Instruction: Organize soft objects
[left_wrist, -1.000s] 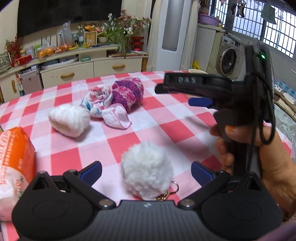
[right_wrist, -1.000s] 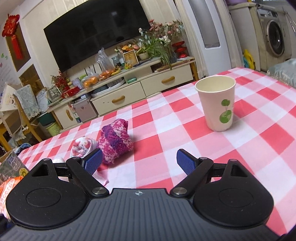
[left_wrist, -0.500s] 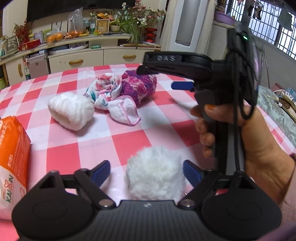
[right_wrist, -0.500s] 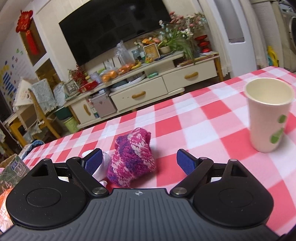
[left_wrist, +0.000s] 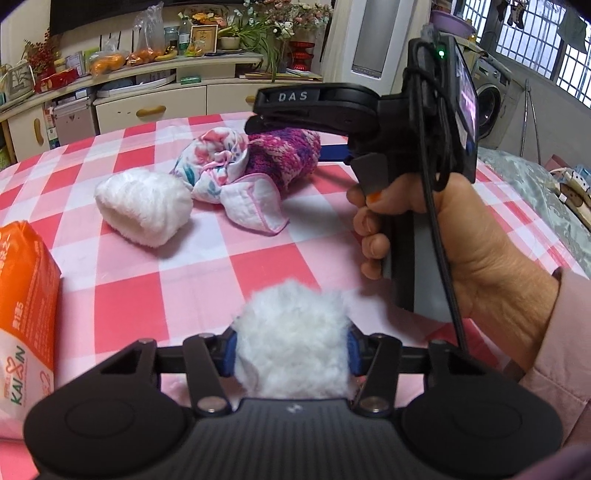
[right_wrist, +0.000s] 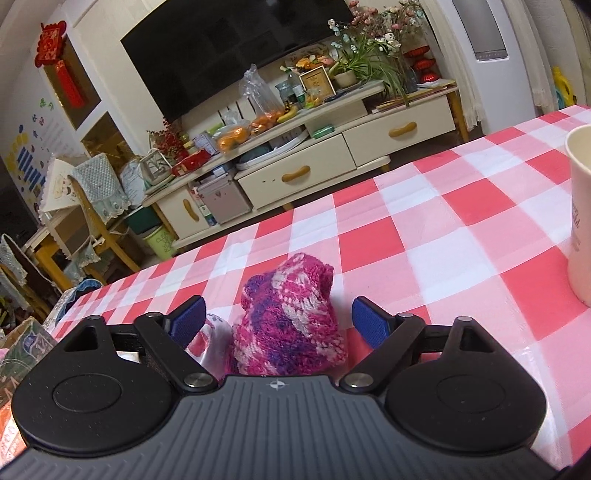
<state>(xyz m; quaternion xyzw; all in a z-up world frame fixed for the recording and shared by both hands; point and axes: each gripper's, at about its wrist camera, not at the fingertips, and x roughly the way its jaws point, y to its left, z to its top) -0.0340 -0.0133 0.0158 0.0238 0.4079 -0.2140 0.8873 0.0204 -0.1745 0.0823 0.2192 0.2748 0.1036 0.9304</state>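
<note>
Nearest, the left gripper (left_wrist: 291, 352) was clamped on a white fluffy pom-pom (left_wrist: 293, 334), both blue pads (left_wrist: 228, 350) pressed into its fur; whether the pom-pom was lifted off the tablecloth could not be told from this angle. Just left of it, an orange-and-white tissue pack (left_wrist: 26, 295) lay on the pink checked tablecloth (left_wrist: 207, 251).

Mid-table in the left wrist view: a white fuzzy bundle (left_wrist: 144, 206), and beside it a floral cloth (left_wrist: 225, 166) with a pink-edged flap, touching a pink-purple knitted piece (left_wrist: 284, 155). The right hand (left_wrist: 454, 229) held the other tool's handle to the right of these.

Right wrist view: the right gripper (right_wrist: 277, 323) stood wide open, fingers (right_wrist: 369, 325) either side of the knitted piece (right_wrist: 288, 325) and not touching it. A corner of the floral cloth (right_wrist: 207, 339) showed by the left finger. A paper cup (right_wrist: 580, 218) stood upright at the right edge, well apart.

Far: a cream TV cabinet (right_wrist: 314, 162) with fruit and potted plants, and a television (right_wrist: 221, 51) above it.
</note>
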